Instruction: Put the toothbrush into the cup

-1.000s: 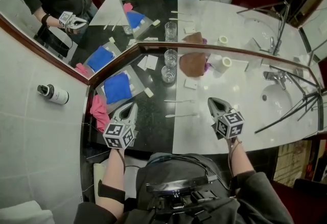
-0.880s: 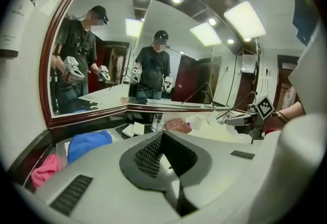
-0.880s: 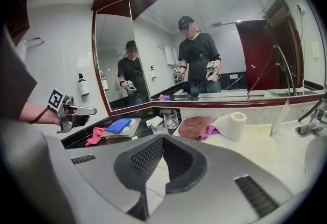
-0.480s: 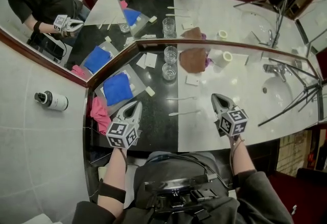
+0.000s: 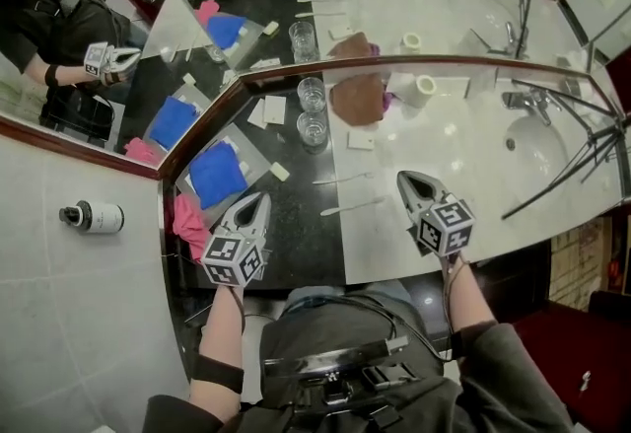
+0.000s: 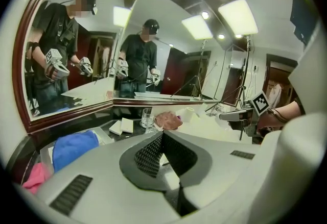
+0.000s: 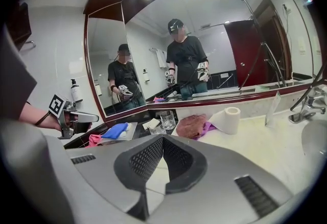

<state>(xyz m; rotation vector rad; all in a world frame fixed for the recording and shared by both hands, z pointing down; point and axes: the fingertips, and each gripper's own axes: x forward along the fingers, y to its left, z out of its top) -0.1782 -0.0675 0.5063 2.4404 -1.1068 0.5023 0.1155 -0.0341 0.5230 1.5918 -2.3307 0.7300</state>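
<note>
Two pale toothbrushes lie on the counter, one (image 5: 340, 179) just behind the other (image 5: 352, 207), between my two grippers. Two clear glass cups stand behind them near the mirror, the nearer (image 5: 313, 129) in front of the farther (image 5: 312, 94); one cup (image 6: 147, 116) shows in the left gripper view and one (image 7: 167, 118) in the right gripper view. My left gripper (image 5: 260, 198) hovers over the dark counter, shut and empty. My right gripper (image 5: 403, 179) hovers over the white counter right of the toothbrushes, also shut and empty.
A brown cloth (image 5: 357, 98) and a toilet roll (image 5: 422, 86) sit by the mirror. A blue cloth (image 5: 217, 175) on a tray and a pink cloth (image 5: 187, 221) lie at the left. The sink (image 5: 537, 150) and faucet (image 5: 518, 101) are at the right.
The head view has shifted, so the counter sits higher in the picture. Both grippers stay shut and in about the same places beside the toothbrushes.
</note>
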